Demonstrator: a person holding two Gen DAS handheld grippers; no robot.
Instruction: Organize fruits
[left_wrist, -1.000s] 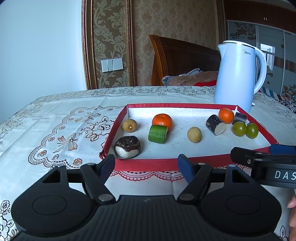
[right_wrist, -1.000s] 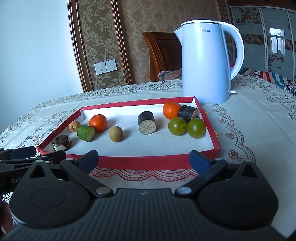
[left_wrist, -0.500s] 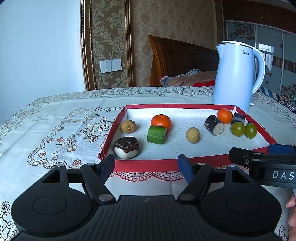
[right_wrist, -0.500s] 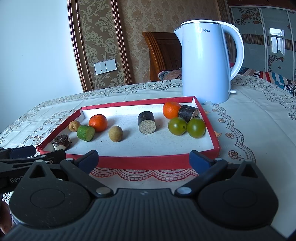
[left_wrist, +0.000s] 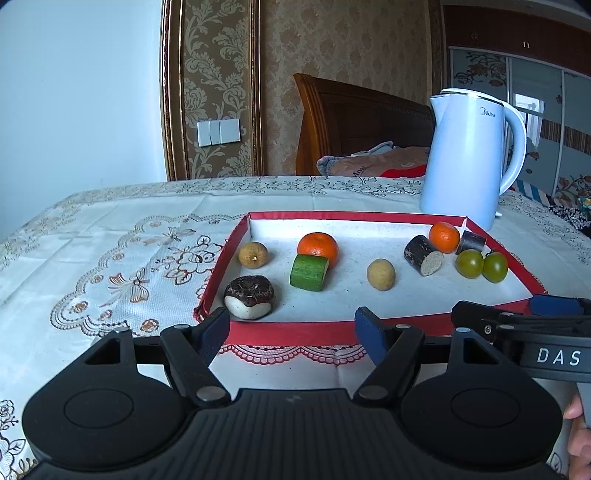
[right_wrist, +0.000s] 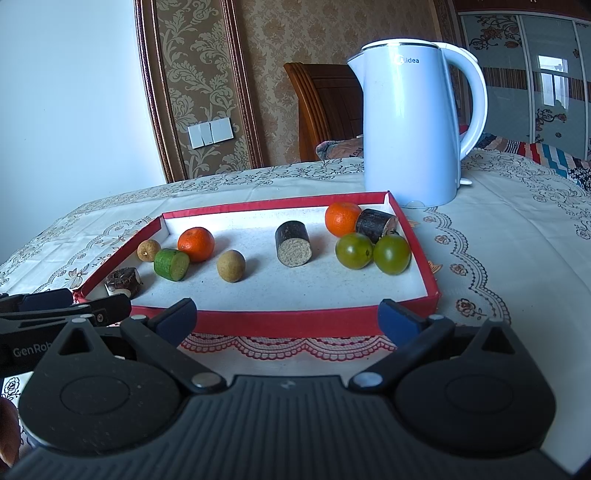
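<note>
A red-rimmed white tray (left_wrist: 291, 331) (right_wrist: 288, 323) lies on the tablecloth and holds several fruit pieces. On its left side are a brown-capped piece (left_wrist: 249, 296), a tan longan (left_wrist: 252, 254), a green cucumber chunk (left_wrist: 309, 272) and an orange (left_wrist: 318, 248). A second longan (left_wrist: 381, 274) lies mid-tray. On the right sit two dark sugarcane chunks (right_wrist: 293, 243) (right_wrist: 376, 225), another orange (right_wrist: 342, 218) and two green tomatoes (right_wrist: 354, 250) (right_wrist: 392, 254). My left gripper (left_wrist: 293, 332) and my right gripper (right_wrist: 288, 319) hover open just before the tray's near rim, both empty.
A pale blue electric kettle (right_wrist: 412, 122) stands just behind the tray's right far corner. Embroidered tablecloth (left_wrist: 110, 266) spreads to the left of the tray and also to the right (right_wrist: 517, 240). A wooden headboard (left_wrist: 354, 118) and bedding lie beyond the table.
</note>
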